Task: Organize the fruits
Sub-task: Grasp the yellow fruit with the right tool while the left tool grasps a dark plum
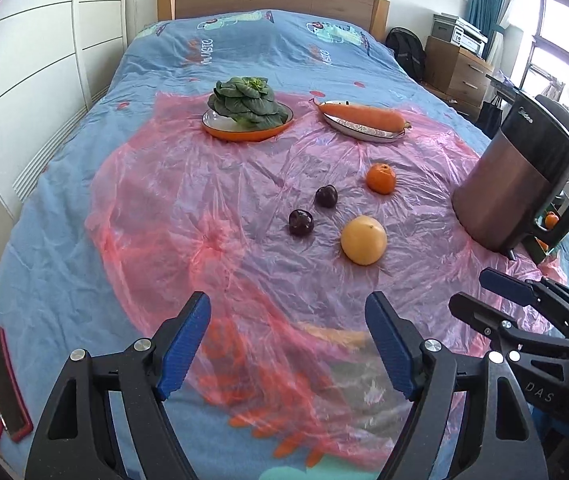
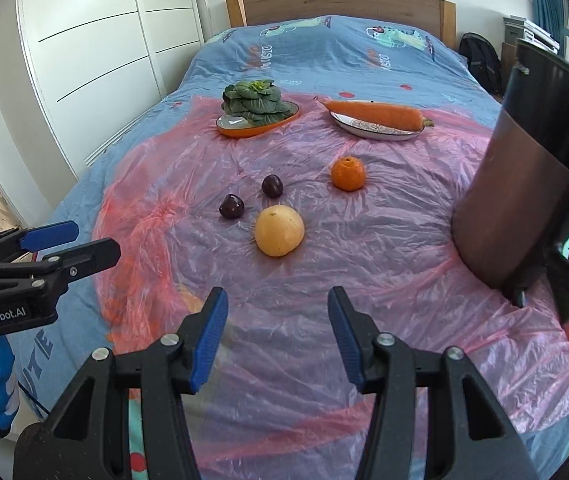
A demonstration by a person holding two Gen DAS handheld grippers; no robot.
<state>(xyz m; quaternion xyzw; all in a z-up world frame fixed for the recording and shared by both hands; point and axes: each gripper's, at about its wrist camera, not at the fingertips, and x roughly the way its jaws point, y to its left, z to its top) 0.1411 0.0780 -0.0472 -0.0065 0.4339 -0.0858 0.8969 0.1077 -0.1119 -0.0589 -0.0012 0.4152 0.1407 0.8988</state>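
Both grippers, left gripper point(image 1: 288, 344) and right gripper point(image 2: 278, 338), are hanging wide apart with nothing between the jaws, so honestly nothing is getting sorted yet. All four fruits are sitting loose on the pink plastic sheet point(image 1: 164, 216) on the bed: yellow grapefruit point(image 2: 279, 231), orange point(image 2: 348, 173) at about 1 o'clock from it, and two dark plums point(image 2: 272, 186) point(image 2: 231, 206) off at 10 to 11. Plates up at 12 are already taken by the greens point(image 2: 254, 103) and the carrot point(image 2: 376, 115). Room-wise, it's looking pretty open around the fruit, but the big brown jug point(image 2: 524, 184) is crowding the 3 o'clock side near the bed's edge.
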